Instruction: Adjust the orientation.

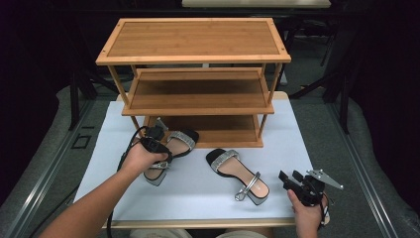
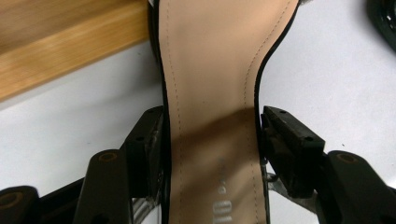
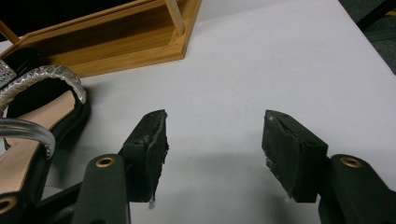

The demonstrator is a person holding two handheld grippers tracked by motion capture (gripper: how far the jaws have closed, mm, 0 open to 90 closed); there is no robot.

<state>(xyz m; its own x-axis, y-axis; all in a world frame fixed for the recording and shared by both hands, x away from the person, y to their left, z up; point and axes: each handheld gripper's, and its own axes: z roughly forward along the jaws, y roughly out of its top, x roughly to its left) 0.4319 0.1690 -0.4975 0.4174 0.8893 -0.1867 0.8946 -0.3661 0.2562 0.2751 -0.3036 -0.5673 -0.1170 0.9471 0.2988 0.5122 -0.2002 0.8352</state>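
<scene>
The left sandal point(image 1: 168, 153) lies left of centre in the high view, its toe at the bottom shelf of the bamboo shoe rack point(image 1: 193, 54), with the left hand point(image 1: 141, 157) over its heel. The right sandal point(image 1: 237, 173) rests on the white surface point(image 1: 292, 129) at lower centre, while the right claw point(image 1: 289, 177) hovers at lower right, forearm rising from the bottom edge.

In the left gripper view, the left claw point(image 2: 212, 140) pinches the left sandal's narrow waist, jaws against both sole edges, and the insole print shows.

In the right gripper view, the right claw point(image 3: 212, 144) is spread over bare surface; the right sandal's silver straps sit at the left edge.
</scene>
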